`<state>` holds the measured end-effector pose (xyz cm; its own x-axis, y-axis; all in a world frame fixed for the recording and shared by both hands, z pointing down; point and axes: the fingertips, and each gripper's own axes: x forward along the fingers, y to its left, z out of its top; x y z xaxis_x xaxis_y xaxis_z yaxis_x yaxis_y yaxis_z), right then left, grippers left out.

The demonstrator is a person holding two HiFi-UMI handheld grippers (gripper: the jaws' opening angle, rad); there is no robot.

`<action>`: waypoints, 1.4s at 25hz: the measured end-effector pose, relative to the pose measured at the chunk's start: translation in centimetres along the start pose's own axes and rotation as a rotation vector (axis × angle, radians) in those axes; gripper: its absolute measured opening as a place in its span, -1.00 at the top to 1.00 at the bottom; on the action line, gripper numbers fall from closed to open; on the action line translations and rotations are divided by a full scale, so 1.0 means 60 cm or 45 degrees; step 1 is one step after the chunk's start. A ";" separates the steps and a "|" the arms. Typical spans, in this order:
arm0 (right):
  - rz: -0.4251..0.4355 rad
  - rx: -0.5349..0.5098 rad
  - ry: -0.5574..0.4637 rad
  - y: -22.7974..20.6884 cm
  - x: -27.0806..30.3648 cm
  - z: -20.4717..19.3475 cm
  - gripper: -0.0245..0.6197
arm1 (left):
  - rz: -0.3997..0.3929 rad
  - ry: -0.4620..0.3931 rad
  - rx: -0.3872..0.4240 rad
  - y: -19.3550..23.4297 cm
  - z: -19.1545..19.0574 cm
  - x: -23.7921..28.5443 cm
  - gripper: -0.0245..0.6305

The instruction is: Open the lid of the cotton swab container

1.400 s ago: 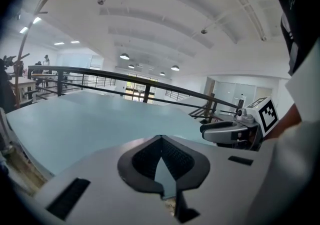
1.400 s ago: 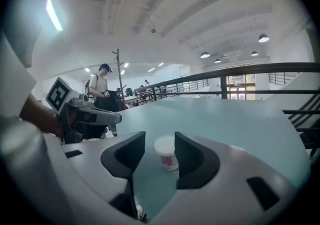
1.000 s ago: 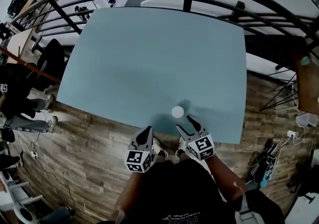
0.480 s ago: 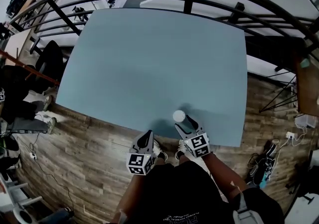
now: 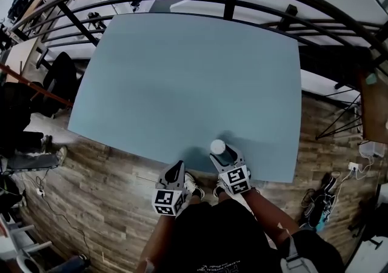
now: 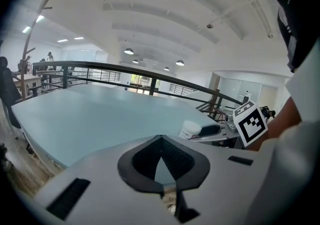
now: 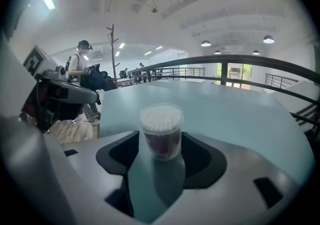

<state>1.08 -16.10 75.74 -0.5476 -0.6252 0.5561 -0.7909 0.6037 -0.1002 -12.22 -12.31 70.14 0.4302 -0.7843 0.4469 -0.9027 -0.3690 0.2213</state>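
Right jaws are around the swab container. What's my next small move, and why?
Probably close the right gripper on the container: its jaws have just been opening and flank the upright, lidded container without pressing it, so it needs holding first.

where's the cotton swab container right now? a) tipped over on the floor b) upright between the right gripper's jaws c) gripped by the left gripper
b: the cotton swab container stands upright on the table between the just-opened jaws of the right gripper.

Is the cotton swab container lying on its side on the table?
No. The right gripper view shows the cotton swab container standing upright on the table, with its round top facing up.
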 end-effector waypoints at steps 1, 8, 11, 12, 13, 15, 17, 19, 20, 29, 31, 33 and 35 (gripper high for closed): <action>-0.006 -0.001 0.002 0.001 0.002 0.000 0.13 | 0.000 0.002 -0.002 0.001 -0.001 -0.001 0.89; -0.033 0.008 -0.003 -0.007 0.014 -0.003 0.13 | -0.006 0.016 -0.001 -0.004 -0.011 -0.002 0.89; -0.047 0.000 -0.013 -0.017 0.019 -0.012 0.13 | -0.007 0.016 0.001 -0.006 -0.009 -0.001 0.89; -0.052 -0.002 -0.015 -0.019 0.019 -0.012 0.13 | -0.007 0.015 0.003 -0.007 -0.008 -0.001 0.89; -0.056 -0.004 -0.018 -0.020 0.018 -0.012 0.13 | -0.008 0.014 0.004 -0.008 -0.006 -0.001 0.89; -0.059 -0.009 -0.032 -0.020 0.017 -0.010 0.13 | -0.009 0.013 0.005 -0.008 -0.005 -0.001 0.89; -0.049 -0.005 -0.045 -0.015 0.016 -0.004 0.13 | -0.009 0.012 0.007 -0.007 -0.004 -0.002 0.89; -0.037 0.001 -0.062 -0.013 0.016 -0.002 0.14 | -0.009 0.014 0.011 -0.006 -0.007 -0.002 0.89; -0.033 0.001 -0.067 -0.012 0.016 -0.002 0.14 | -0.010 0.016 0.013 -0.006 -0.009 -0.001 0.89; -0.026 -0.001 -0.117 -0.009 0.004 0.013 0.16 | -0.066 0.015 0.042 -0.020 -0.007 0.005 0.89; -0.005 -0.012 -0.127 -0.002 0.000 0.024 0.16 | -0.079 0.011 0.058 -0.023 -0.004 0.006 0.89; 0.027 -0.021 -0.134 0.006 -0.006 0.042 0.16 | -0.083 0.000 0.066 -0.024 0.006 0.006 0.89; 0.057 -0.028 -0.144 0.012 -0.013 0.064 0.16 | -0.087 -0.018 0.084 -0.027 0.020 0.007 0.89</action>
<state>-0.11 -17.07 72.06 -0.6106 -0.6482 0.4549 -0.7594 0.6423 -0.1041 -10.62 -12.63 68.92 0.4910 -0.7632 0.4200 -0.8701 -0.4535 0.1932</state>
